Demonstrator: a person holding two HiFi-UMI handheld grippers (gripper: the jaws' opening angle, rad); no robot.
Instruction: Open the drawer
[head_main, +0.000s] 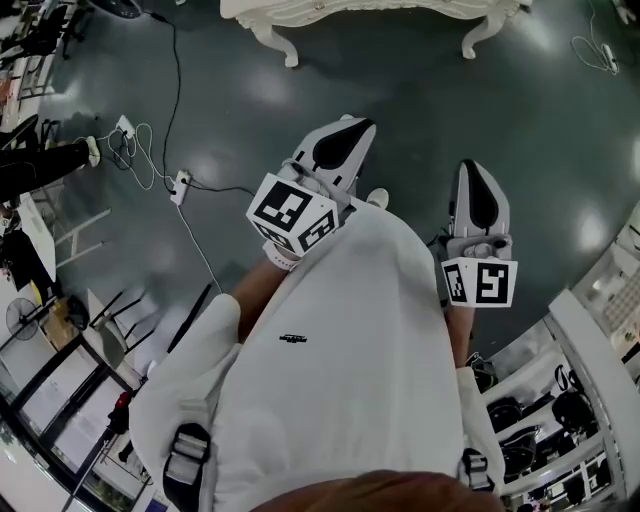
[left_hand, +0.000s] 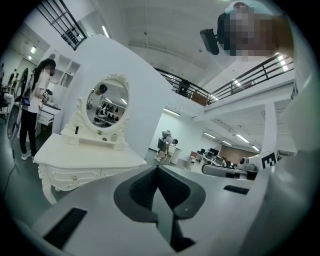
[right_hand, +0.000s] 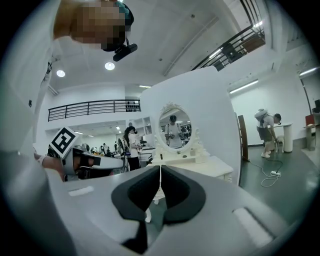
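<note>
Dark glossy floor (head_main: 430, 110) lies between the person and the white dressing table (left_hand: 85, 155). Its drawer (left_hand: 75, 177) sits just under the tabletop, with its long side running level along the table's front and its knobbed face turned out toward the near left. It looks shut, though it is small and soft in that view. Well short of the table, the left gripper (left_hand: 157, 172) and the right gripper (right_hand: 160, 170) each have their jaws pressed together on nothing. Farther out, an oval mirror (right_hand: 174, 122) stands on the tabletop against a white panel, and a power strip (head_main: 181, 186) lies on the floor at the left.
</note>
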